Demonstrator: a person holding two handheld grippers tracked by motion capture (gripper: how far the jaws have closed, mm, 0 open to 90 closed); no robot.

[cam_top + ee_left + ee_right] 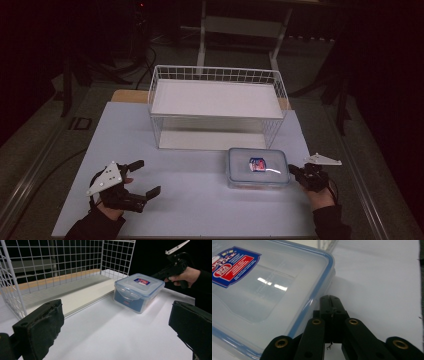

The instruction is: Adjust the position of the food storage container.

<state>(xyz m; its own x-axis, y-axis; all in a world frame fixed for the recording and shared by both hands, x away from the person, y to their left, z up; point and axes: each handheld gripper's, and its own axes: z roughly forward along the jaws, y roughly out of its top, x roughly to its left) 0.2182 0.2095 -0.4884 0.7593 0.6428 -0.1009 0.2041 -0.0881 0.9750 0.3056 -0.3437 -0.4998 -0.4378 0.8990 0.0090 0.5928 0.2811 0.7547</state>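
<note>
Container [262, 297] cropped at left and bottom edges

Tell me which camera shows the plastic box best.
The left gripper view: the whole plastic box shows with lid, label and front wall. The high view has it small, from above; the right gripper view has a close corner of its lid.

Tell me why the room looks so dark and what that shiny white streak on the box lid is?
High view: light falls on the white table, and the room behind is black. The streak is lamp glare on the clear plastic box with the blue-rimmed lid. Right gripper view: the same glare, and the box's near corner is blurry. Left gripper view: the box casts a soft shadow.
</note>
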